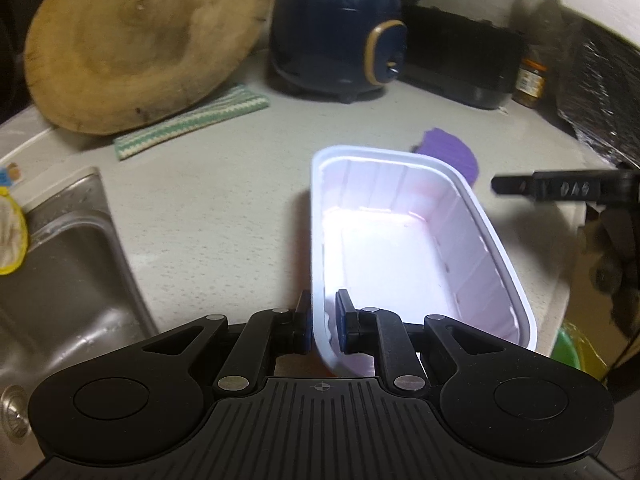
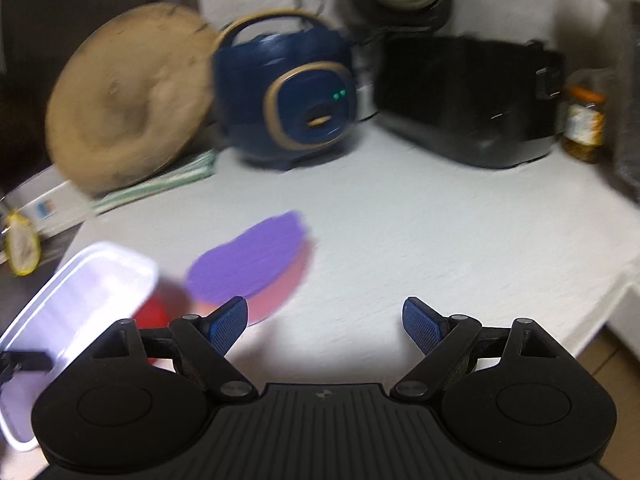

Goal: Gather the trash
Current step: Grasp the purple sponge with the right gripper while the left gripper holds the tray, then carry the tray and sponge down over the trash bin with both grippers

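Two grippers in view. Left gripper [image 1: 323,322] pinched narrow on the near wall of the white plastic tray [image 1: 404,240], one pad inside, one outside; tray sticks out ahead of it, tilted, nothing visible inside. Right gripper [image 2: 324,326] spread wide, holding nothing, hovering over the countertop [image 2: 420,240]. Purple lid [image 2: 248,260], blurred, lies on the counter ahead-left of the right gripper, just beyond its left fingertip; tray sits further left. Blue rice cooker [image 2: 288,96] and black appliance [image 2: 468,100] far ahead. Sink [image 1: 60,272] left of the left gripper.
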A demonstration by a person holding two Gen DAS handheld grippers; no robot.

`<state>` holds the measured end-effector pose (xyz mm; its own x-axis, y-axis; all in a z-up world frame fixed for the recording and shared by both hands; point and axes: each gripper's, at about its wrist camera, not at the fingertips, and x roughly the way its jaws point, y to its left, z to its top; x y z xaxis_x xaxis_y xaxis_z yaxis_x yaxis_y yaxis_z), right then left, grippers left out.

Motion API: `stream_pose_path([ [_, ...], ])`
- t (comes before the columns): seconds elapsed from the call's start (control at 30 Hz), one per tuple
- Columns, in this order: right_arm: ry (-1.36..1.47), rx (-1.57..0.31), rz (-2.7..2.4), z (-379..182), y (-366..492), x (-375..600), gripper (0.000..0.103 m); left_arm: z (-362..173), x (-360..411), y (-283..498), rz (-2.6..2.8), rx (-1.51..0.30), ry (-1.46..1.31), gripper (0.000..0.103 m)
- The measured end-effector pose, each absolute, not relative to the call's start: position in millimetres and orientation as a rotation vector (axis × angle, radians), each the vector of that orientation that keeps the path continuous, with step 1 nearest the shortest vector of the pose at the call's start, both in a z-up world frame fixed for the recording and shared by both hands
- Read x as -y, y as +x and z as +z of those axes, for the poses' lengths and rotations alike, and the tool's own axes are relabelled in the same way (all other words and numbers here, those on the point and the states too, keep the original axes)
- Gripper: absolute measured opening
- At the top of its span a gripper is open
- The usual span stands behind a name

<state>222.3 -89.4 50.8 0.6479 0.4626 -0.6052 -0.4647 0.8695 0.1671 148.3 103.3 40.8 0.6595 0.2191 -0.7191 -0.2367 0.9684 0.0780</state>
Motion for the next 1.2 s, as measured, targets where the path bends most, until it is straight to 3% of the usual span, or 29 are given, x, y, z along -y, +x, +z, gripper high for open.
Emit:
stream_pose_path([
  [0.47, -0.198, -0.733, 0.477, 50, 247, -8, 0.086, 41, -113, 139, 0.286, -0.821, -0.031, 0.016],
  [0.63, -0.109, -0.746, 0.473, 51, 256, 5, 0.085, 39, -112, 142, 0.279, -0.825, -0.032, 0.016],
  [0.7, -0.080, -0.767, 0.466, 49, 262, 12, 0.078, 39, -112, 141, 0.277, -0.827, -0.028, 0.016],
  [0.77, -0.081, -0.760, 0.462, 48, 260, 21, 0.077, 40, -111, 141, 0.274, -0.829, -0.026, 0.016],
  [1.03, -0.165, -0.756, 0.503, 49, 233, 61, 0.078, 38, -110, 144, 0.275, -0.828, -0.018, 0.016],
  [1.2, -0.217, -0.697, 0.419, 45, 227, 71, 0.084, 38, -104, 147, 0.275, -0.831, -0.013, 0.016],
])
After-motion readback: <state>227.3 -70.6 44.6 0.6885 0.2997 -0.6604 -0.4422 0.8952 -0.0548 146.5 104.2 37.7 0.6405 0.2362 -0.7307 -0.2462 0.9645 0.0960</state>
